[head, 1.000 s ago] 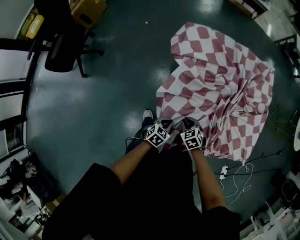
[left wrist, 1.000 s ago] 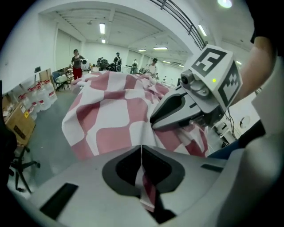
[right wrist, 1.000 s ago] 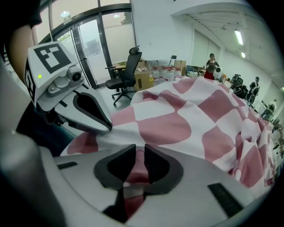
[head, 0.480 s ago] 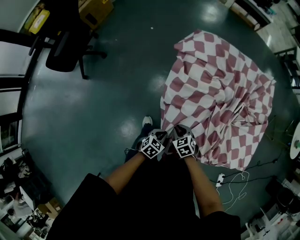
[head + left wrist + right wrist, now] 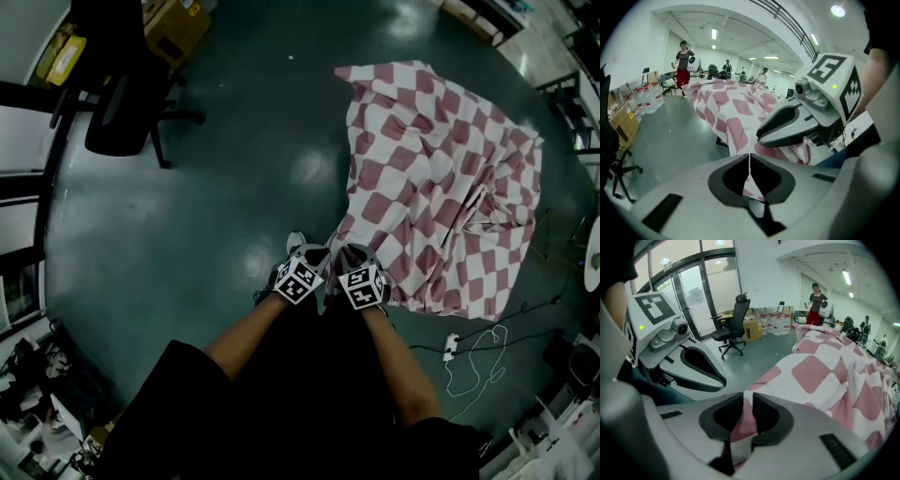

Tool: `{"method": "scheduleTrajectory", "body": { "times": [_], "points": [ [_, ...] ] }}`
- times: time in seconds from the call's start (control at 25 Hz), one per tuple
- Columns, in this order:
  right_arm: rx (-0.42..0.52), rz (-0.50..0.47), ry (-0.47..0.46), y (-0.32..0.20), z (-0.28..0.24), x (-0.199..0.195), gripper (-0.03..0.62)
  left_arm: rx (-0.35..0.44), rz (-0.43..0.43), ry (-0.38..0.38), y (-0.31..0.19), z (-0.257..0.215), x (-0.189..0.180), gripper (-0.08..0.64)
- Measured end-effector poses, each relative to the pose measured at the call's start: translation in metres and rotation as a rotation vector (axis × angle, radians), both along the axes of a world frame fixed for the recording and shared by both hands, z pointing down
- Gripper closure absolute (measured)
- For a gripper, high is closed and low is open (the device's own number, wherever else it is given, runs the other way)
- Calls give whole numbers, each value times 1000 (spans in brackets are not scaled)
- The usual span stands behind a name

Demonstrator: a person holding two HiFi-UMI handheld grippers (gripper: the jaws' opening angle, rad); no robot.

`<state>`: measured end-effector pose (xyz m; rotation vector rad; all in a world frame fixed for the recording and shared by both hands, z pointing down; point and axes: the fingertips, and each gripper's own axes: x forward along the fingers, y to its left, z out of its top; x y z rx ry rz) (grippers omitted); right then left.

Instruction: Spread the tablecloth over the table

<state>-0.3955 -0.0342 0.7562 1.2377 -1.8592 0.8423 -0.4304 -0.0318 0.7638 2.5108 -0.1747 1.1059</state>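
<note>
A: Gripper state?

B: Left gripper point(image 5: 311, 259) is clenched hard, with a thin hem of the red-and-white checked fabric tablecloth point(image 5: 441, 178) pinched between the pads. Right gripper point(image 5: 353, 255) is clamped on a thicker fold of the same cloth. Its pads sit a sliver apart and fabric fills the gap.

A: Spacing between them?

B: Side by side, nearly touching. Both are on the cloth's near corner, just beside the person's white shoe point(image 5: 295, 242).

A: Cloth position?

B: It's rumpled and creased, not flat. It's heaped over a raised support that it hides, and it runs away from the grippers with its edges hanging toward the glossy dark green floor point(image 5: 206, 216).

A: Anything close by?

B: Black wheeled office chair point(image 5: 122, 103) at far left, well apart from the cloth. White cable with power strip point(image 5: 451, 345) on the floor near the cloth's lower edge.
</note>
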Motion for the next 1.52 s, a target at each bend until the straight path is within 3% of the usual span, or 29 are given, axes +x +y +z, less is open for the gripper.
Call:
{"method": "scheduleTrajectory", "body": {
  "times": [0.2,0.44,0.6,0.84,1.08,1.32,1.52],
  "points": [
    [53,211,-28,8,-29,25,520,-32,32,62,3,-18,11,541],
    [117,464,-98,48,-66,49,520,-91,210,182,43,-54,39,541],
    [185,543,-116,87,-82,68,522,-58,223,208,69,-72,60,541],
    [287,670,-148,181,-118,128,529,81,383,255,148,-111,95,541],
    [374,749,-146,279,-137,186,565,64,376,316,225,-144,148,541],
    [436,780,-150,365,-153,225,569,100,352,309,288,-157,207,543],
    [457,864,-106,426,-158,261,569,102,406,302,324,-163,254,541]
  ]
}}
